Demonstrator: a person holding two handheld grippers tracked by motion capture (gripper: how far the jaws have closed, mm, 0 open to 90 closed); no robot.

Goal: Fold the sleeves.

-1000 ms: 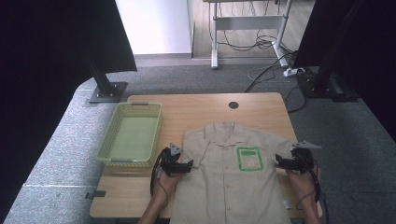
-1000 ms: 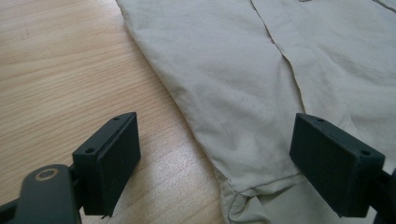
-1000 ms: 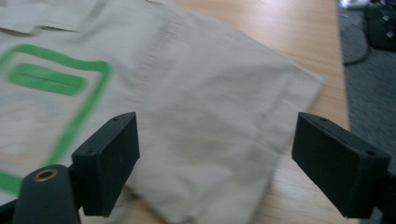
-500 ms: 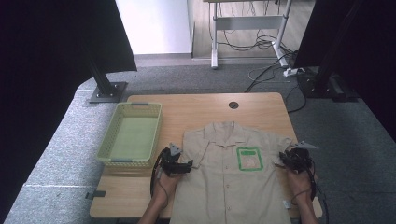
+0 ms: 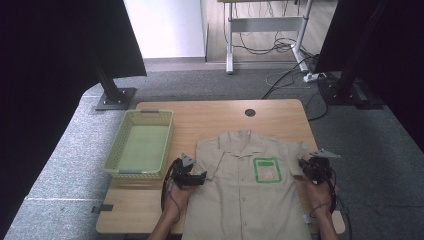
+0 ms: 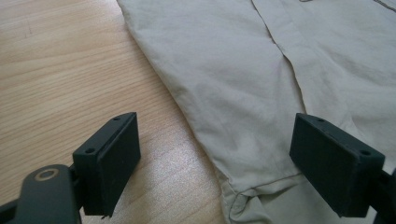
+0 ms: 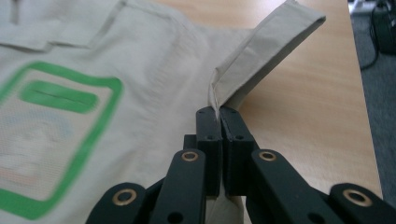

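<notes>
Shirt: beige short-sleeved shirt (image 5: 247,192) lies flat and face up on the table (image 5: 210,117), toward my near edge, buttoned, green-framed pocket patch (image 5: 266,169) on my right half.
Long axis: runs from me toward the far edge of the table; collar (image 5: 239,139) points away from me, hem hangs at the near edge between my forearms. Sleeves stick out to either side.
Right tool (image 7: 218,114): jaws have just been closing and now pinch the hem of the right sleeve (image 7: 261,51); the cuff is lifted off the wood and stands up as a folded strip past the jaws.
Left tool (image 6: 215,154): jaws stand wide apart, straddling the left sleeve (image 6: 224,93) edge where it meets bare table; pads touch no cloth that I can see.
Step in hand: taking both sleeves, I judge, for a fold inward.
How to do it well: bite only a little deeper than the hem on the left, catch both layers, match the right grip before lifting. Then bring both hands in together, low, so the body of the shirt stays put.
Watch: a one-sided pull would skew the shirt off its axis.
Basket: pale green basket (image 5: 122,150), apart from the shirt on my left.
</notes>
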